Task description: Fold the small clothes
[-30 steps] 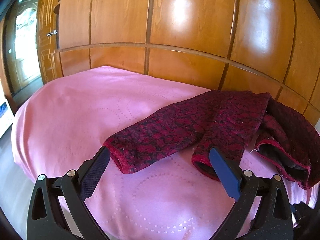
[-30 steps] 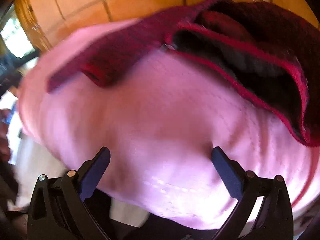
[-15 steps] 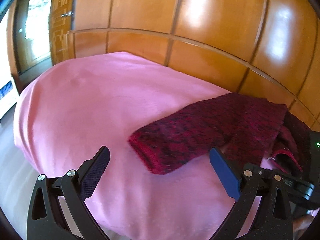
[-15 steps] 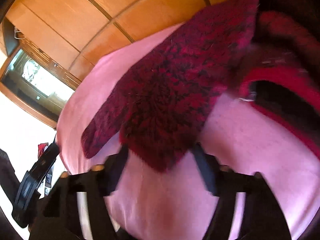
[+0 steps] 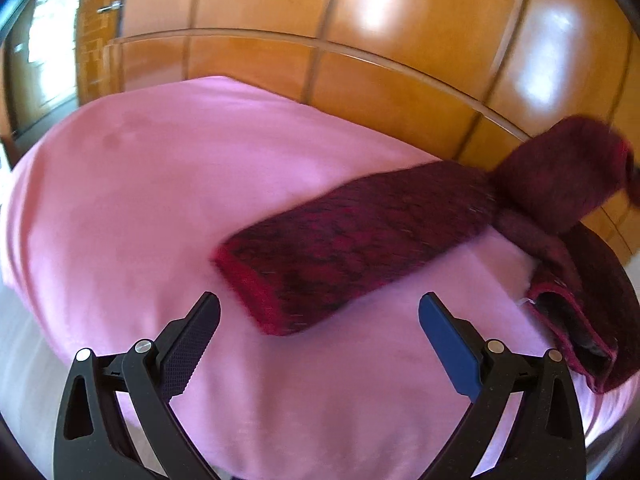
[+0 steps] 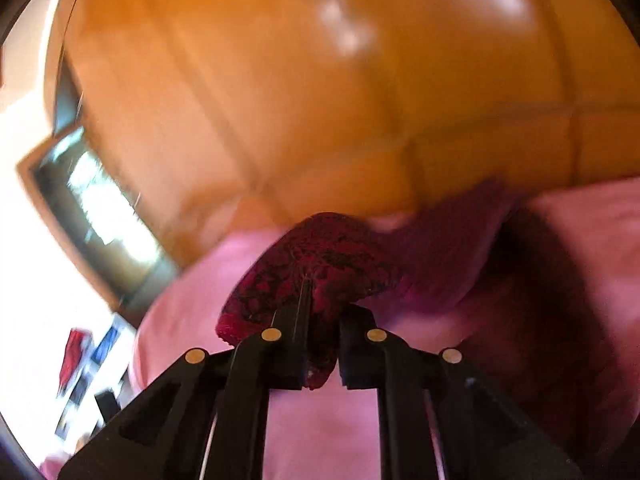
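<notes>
1. A dark red knitted garment (image 5: pixel 360 236) with a black pattern lies on a surface covered in pink cloth (image 5: pixel 140 184); whether this is a bed or a bench cannot be told.
2. Seen from the left wrist, one long sleeve-like part of the garment stretches flat across the cloth, its bright red cuff (image 5: pixel 256 296) nearest the camera.
3. The left claw (image 5: pixel 320 336) is released, its two fingers spread wide and hanging just above the pink cloth. The cuff lies between them and slightly ahead, touching neither.
4. At the far right of that view, another part of the garment is lifted off the cloth and blurred. Below it, a red-edged opening of the garment rests on the cloth.
5. Seen from the right wrist, the right claw (image 6: pixel 322 344) is clenched on a bunched fold of the garment (image 6: pixel 320 264), and fabric shows between its nearly closed fingers.
6. The gripped fold is raised above the pink cloth (image 6: pixel 580 240), with the rest of the garment trailing away to the right.
7. Glossy orange-brown wooden panels (image 5: pixel 360 20) fill the background in both views.
</notes>
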The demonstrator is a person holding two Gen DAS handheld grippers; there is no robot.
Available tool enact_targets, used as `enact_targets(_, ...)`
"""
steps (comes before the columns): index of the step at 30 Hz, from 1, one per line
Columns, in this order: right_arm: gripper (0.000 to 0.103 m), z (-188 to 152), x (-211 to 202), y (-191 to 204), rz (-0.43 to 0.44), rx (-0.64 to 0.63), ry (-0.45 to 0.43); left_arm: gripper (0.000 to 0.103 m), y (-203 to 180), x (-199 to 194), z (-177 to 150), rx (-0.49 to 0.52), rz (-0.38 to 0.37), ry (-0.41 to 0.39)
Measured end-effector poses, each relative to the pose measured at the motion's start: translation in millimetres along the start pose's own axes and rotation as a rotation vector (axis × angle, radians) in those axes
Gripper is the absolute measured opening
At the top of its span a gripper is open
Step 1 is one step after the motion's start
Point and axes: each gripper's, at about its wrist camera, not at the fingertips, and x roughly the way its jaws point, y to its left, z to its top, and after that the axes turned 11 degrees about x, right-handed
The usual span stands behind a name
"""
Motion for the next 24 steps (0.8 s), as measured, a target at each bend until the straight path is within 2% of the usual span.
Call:
enact_targets(1,0.010,15,-9,-9,-0.025,0.006,-0.038,0.097,-6,2,1,0.011,-0.023,0.004)
enact_targets(3,0.010,55,-35,-47,-0.131,0.044,-0.141,0.093,-21,9,7,0.029,-0.082,0.016)
enact_targets(5,0.010,79,-49,-81,-0.204,0.102,-0.184,0.089,-32,14,12,0.033,-0.142,0.029)
enact_targets(6,0.010,92,-56,-103,-0.265,0.128,-0.209,0.085,-38,19,16,0.027,-0.188,0.044)
enact_targets(8,0.010,110,-67,-141,-0.368,0.170,-0.243,0.084,-48,29,23,0.018,-0.258,0.067)
enact_targets(10,0.010,122,-74,-179,-0.497,0.198,-0.274,0.084,-61,39,31,0.009,-0.325,0.089)
enact_targets(16,0.010,131,-93,-278,-0.799,0.296,-0.299,0.084,-112,72,50,0.003,-0.548,0.171)
enact_targets(19,0.012,129,-94,-311,-0.864,0.337,-0.272,0.084,-140,92,57,0.010,-0.618,0.215)
enact_targets(20,0.016,128,-98,-322,-0.853,0.356,-0.259,0.084,-148,99,58,0.012,-0.642,0.231)
enact_targets(21,0.029,124,-101,-330,-0.835,0.379,-0.247,0.084,-158,109,59,0.007,-0.689,0.261)
enact_targets(22,0.053,119,-105,-334,-0.805,0.399,-0.244,0.084,-165,115,59,0.001,-0.716,0.283)
enact_targets(24,0.071,106,-110,-333,-0.785,0.405,-0.256,0.084,-181,128,58,-0.001,-0.763,0.324)
